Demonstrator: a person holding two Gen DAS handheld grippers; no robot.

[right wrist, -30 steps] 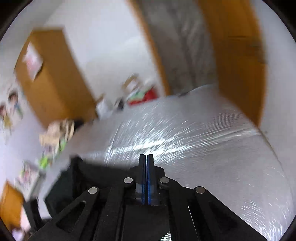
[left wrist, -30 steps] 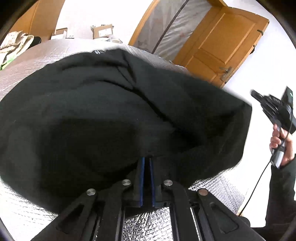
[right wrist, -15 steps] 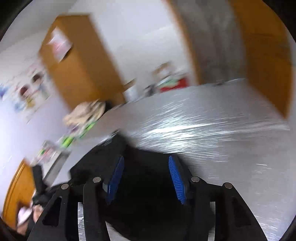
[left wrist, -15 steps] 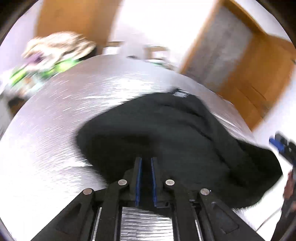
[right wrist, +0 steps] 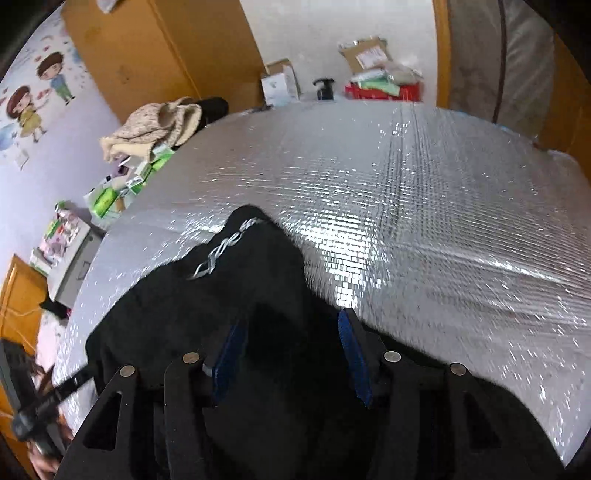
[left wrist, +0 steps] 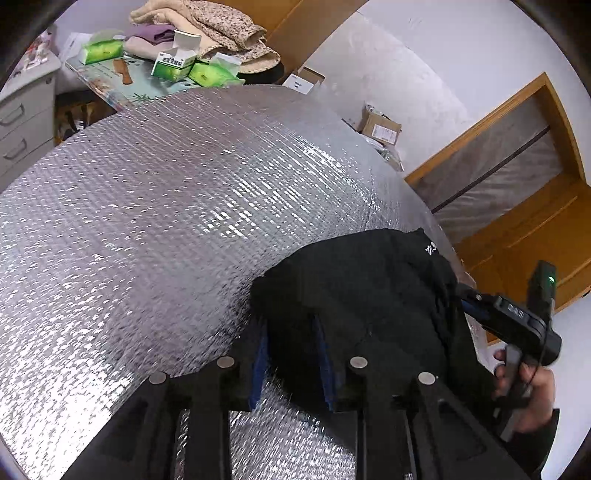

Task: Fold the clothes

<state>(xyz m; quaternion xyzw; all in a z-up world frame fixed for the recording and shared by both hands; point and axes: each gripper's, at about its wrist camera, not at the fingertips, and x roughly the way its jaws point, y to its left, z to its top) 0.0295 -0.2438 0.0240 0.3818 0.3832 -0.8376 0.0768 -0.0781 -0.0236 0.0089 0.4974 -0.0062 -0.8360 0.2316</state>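
A black garment (left wrist: 362, 295) with pale lettering (right wrist: 221, 251) lies in a heap on the silver foil table (left wrist: 147, 221). My left gripper (left wrist: 291, 365) sits at the garment's near corner. Its jaws are opening, a fold of the cloth lies loose between the blue pads (left wrist: 258, 363), and they do not press on it. My right gripper (right wrist: 291, 354) stands open just above the garment's other side, with black cloth under and between its pads (right wrist: 352, 354). In the left wrist view the right gripper (left wrist: 480, 306) reaches over the garment's far edge, held by a hand (left wrist: 524, 387).
A side table (left wrist: 110, 92) with green tissue packs, small boxes and a pile of clothes (left wrist: 207, 22) stands beyond the far left corner, beside grey drawers (left wrist: 22, 122). Cardboard boxes (left wrist: 380, 127) and a red crate (right wrist: 384, 90) sit on the floor behind. Bare foil stretches left of the garment.
The left jaws have parted and let the lifted garment drop into a heap on the table. The right gripper went from shut to open and swung down over the garment.
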